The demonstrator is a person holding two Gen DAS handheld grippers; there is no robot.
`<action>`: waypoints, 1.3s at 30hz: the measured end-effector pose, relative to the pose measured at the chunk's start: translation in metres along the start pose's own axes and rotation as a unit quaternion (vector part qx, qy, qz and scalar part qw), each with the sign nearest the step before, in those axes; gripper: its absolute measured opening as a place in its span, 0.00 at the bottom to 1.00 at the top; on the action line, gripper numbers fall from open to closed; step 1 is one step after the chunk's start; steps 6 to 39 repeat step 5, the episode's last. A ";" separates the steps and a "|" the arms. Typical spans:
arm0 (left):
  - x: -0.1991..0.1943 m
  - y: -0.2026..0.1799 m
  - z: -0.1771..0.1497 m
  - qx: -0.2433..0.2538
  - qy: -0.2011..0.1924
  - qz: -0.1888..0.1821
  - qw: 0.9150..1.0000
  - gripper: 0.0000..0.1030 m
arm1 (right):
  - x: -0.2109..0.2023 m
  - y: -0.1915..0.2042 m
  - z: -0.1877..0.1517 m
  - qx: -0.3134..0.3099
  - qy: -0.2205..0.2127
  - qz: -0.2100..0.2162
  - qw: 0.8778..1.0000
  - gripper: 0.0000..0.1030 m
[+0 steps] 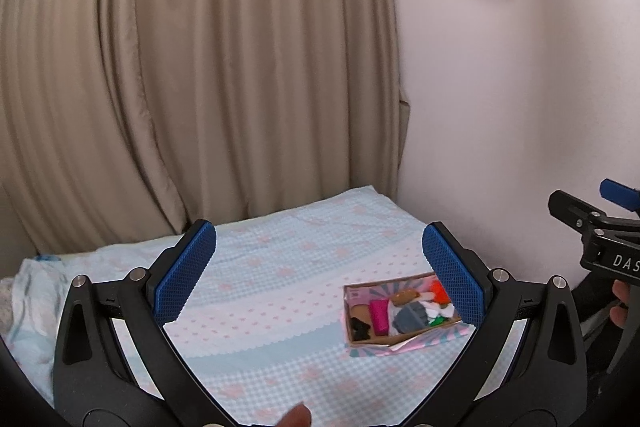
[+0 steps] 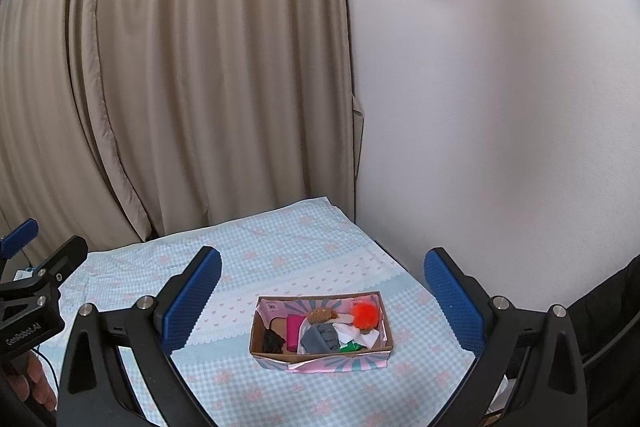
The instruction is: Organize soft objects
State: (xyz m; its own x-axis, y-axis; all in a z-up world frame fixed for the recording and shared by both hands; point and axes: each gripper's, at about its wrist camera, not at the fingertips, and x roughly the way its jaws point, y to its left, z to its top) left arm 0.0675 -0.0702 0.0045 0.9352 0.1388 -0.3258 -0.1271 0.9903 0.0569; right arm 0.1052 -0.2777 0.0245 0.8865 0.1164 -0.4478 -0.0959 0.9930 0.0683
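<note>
A small cardboard box (image 2: pixel 256 323) with a pink patterned outside sits on the bed; it also shows in the left wrist view (image 1: pixel 347 311). It holds several soft items: an orange pom-pom (image 2: pixel 365 315), a magenta piece (image 2: pixel 293 333), a grey cloth (image 2: pixel 320 338), a brown plush (image 2: pixel 321 315) and a black piece (image 2: pixel 273 342). My right gripper (image 2: pixel 322 303) is open and empty, held above the box. My left gripper (image 1: pixel 318 275) is open and empty, to the left of the box.
The bed is covered by a light blue checked sheet (image 2: pixel 224 383) with pink bows. Beige curtains (image 2: pixel 180 87) hang behind it and a white wall (image 2: pixel 500 107) stands on the right. A crumpled cloth (image 1: pixel 32 291) lies at the bed's far left.
</note>
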 end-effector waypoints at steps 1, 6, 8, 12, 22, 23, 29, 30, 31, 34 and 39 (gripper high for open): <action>0.002 0.001 0.000 -0.001 0.003 0.003 1.000 1.00 | 0.002 0.000 0.000 0.000 0.001 0.000 1.000 0.98; 0.006 0.006 0.000 -0.007 -0.001 0.003 1.000 1.00 | 0.006 0.002 0.001 -0.001 0.005 -0.001 1.000 0.98; 0.006 0.006 0.000 -0.007 -0.001 0.003 1.000 1.00 | 0.006 0.002 0.001 -0.001 0.005 -0.001 1.000 0.98; 0.006 0.006 0.000 -0.007 -0.001 0.003 1.000 1.00 | 0.006 0.002 0.001 -0.001 0.005 -0.001 1.000 0.98; 0.006 0.006 0.000 -0.007 -0.001 0.003 1.000 1.00 | 0.006 0.002 0.001 -0.001 0.005 -0.001 1.000 0.98; 0.006 0.006 0.000 -0.007 -0.001 0.003 1.000 1.00 | 0.006 0.002 0.001 -0.001 0.005 -0.001 1.000 0.98; 0.006 0.006 0.000 -0.007 -0.001 0.003 1.000 1.00 | 0.006 0.002 0.001 -0.001 0.005 -0.001 1.000 0.98; 0.006 0.006 0.000 -0.007 -0.001 0.003 1.000 1.00 | 0.006 0.002 0.001 -0.001 0.005 -0.001 1.000 0.98; 0.006 0.006 0.000 -0.007 -0.001 0.003 1.000 1.00 | 0.006 0.002 0.001 -0.001 0.005 -0.001 1.000 0.98; 0.006 0.006 0.000 -0.007 -0.001 0.003 1.000 1.00 | 0.006 0.002 0.001 -0.001 0.005 -0.001 1.000 0.98; 0.006 0.006 0.000 -0.007 -0.001 0.003 1.000 1.00 | 0.006 0.002 0.001 -0.001 0.005 -0.001 1.000 0.98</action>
